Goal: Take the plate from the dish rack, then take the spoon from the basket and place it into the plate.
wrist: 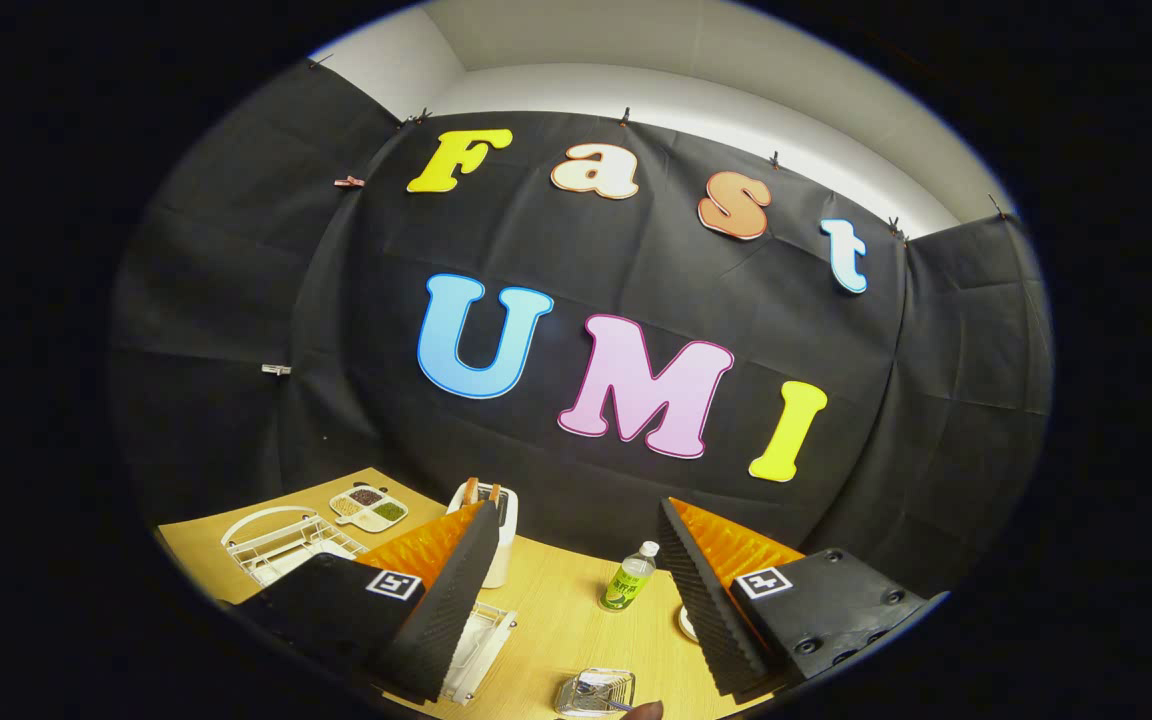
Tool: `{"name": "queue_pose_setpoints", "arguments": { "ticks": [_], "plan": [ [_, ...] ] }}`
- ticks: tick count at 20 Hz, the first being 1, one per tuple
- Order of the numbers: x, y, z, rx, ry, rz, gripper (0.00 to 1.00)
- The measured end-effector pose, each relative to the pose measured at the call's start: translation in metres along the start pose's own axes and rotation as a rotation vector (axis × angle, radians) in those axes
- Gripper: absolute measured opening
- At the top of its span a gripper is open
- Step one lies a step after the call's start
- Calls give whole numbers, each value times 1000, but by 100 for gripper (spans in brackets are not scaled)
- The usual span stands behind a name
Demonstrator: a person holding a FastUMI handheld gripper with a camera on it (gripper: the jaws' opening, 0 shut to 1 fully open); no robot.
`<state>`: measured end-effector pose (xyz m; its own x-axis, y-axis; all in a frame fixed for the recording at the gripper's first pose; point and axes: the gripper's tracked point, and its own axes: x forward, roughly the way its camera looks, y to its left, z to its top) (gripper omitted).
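The hand-held gripper (576,610) is seen raised above the desk (561,620) with its fingers spread well apart, and nothing is held between them. Judged from this, the task appears to be at its very start: no plate is carried, and none can be made out lying free on the wood. A white wire dish rack (276,540) is seen toward the far left corner of the desk, beyond the left finger; whether the plate stands in it cannot be told, as the rack is small and partly cut off. A second white wire frame (481,650) is half hidden under the left finger, and its contents cannot be made out. A small wire basket (596,692) is found at the near edge of the desk, between the fingers and below them, with what looks like a spoon (601,692) handle lying across it. Also set on the desk are a green-labelled bottle (628,578) between the fingers, a white upright holder (496,530) near the back edge, and a divided tray (368,507) of grains by the rack. Both steps are therefore judged still to be done: the plate to be fetched from the rack first, then the spoon to be lifted from the basket and laid in it.
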<state>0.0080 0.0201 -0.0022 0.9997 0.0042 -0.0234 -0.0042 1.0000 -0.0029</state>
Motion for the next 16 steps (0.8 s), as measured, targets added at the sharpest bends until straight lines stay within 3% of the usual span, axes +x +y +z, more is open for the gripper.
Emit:
{"name": "queue_pose_setpoints", "arguments": {
  "ticks": [7,16],
  "plan": [
    [18,42,-10,91,75,67,98],
    [54,136,-90,217,483,173,96]
  ]
}}
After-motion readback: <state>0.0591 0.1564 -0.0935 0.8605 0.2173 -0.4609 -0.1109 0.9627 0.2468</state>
